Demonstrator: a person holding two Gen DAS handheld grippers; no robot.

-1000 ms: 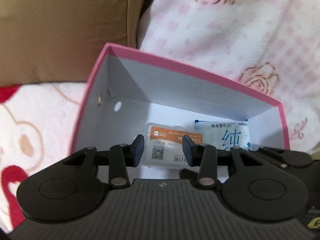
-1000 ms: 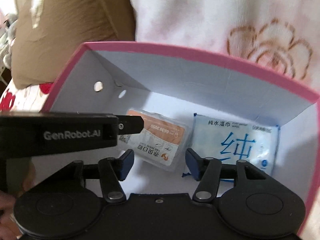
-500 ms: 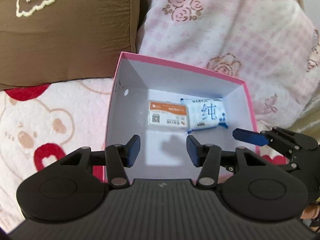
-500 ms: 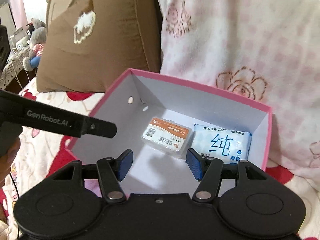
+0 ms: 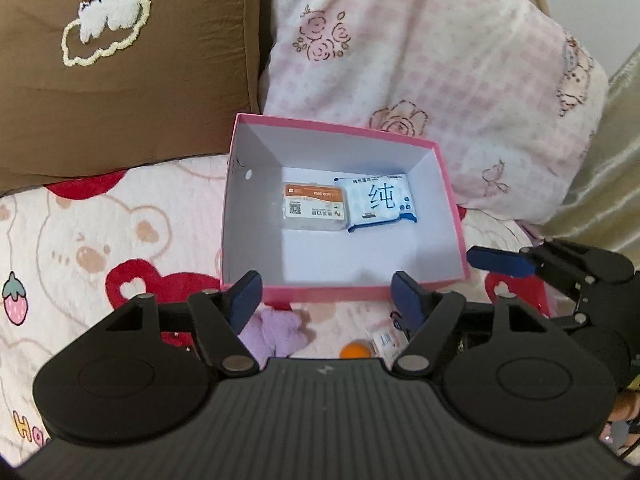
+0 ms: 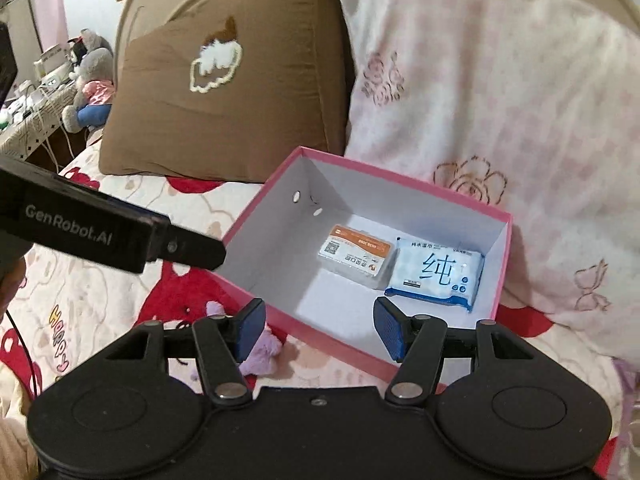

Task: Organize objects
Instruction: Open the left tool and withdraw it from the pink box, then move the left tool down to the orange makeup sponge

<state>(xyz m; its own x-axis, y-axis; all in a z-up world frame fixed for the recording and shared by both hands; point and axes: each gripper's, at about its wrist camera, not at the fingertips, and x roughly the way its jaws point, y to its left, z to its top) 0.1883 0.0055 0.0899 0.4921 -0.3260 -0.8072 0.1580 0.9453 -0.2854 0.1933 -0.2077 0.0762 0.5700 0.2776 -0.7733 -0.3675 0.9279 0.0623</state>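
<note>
**Left gripper [image 5: 326,295].** Empty. Pads set well apart, just opened wider, with nothing between them. Pitched steeply downward and held clear above the bedspread [image 5: 80,240], short of the box's near wall.

**Right gripper [image 6: 319,326].** Empty too. Pads about half spread, just opened a little further, with nothing gripped. Same steep downward pitch, close beside the left unit (seen in the left wrist view as a blue pad off to the right of the jaws).

**Directly beneath the jaws.** Three loose items not yet stowed:
- purple plush toy [image 5: 276,330], under the left pad
- orange ball [image 5: 353,350], under the gap and toward the right pad
- small printed sachet [image 5: 386,340], just beside the ball and under the right pad

Judged to be the next items to collect. Both sets of pads are probably spread in readiness for a fresh pick.

**Just beyond the pad tips.** Open pink box [image 5: 252,200], resting on the bedspread with its near wall level with the tips. Near half of the floor bare.

**Further ahead, inside the box.** Orange-and-white packet [image 5: 312,206] and blue wet-wipes pack [image 5: 378,202]. Both flat, label up, touching side by side toward the far wall. Probably packed together there to keep the near floor free for the remaining items.

**Farthest.** Brown pillow [image 5: 120,80] ahead and left of the jaws, pink floral pillow [image 5: 440,60] ahead and right. Box backed up close to both, possibly to stop it sliding; contact cannot be confirmed.
</note>
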